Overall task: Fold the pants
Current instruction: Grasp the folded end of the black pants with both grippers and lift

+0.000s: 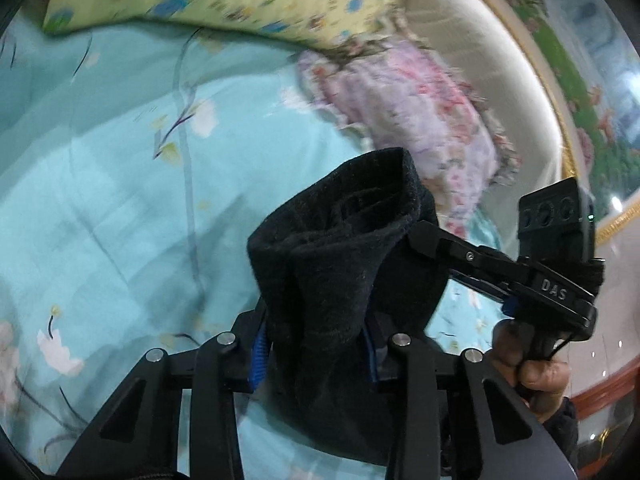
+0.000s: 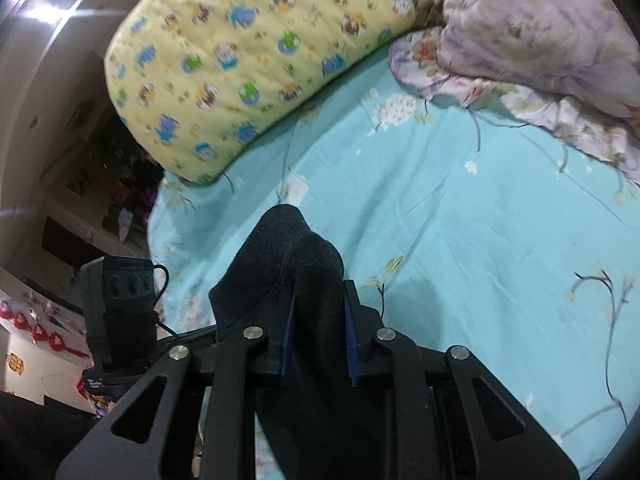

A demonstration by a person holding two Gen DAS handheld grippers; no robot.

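The left tongs (image 1: 316,356) pinched a bunched fold of the black pants (image 1: 340,256), the blue pads pressed against the cloth on both sides at the lower middle of the left wrist view. The cloth rose out of the jaws in a thick hump toward the centre of the frame and hung down below them. At the right of that view the right tongs (image 1: 416,236) reached in and gripped the same hump from its right edge, with a hand (image 1: 528,364) around their handle at the lower right.

In the right wrist view the right tongs (image 2: 320,340) were clamped on the pants (image 2: 288,256), which peaked at the centre and hung down through the bottom of the frame. The left tongs' body showed at the lower left.

Beneath lay a teal sheet (image 2: 460,240) with flowers. A yellow pillow (image 2: 248,64) lay at the upper left, a lilac quilt (image 2: 536,36) at the upper right.
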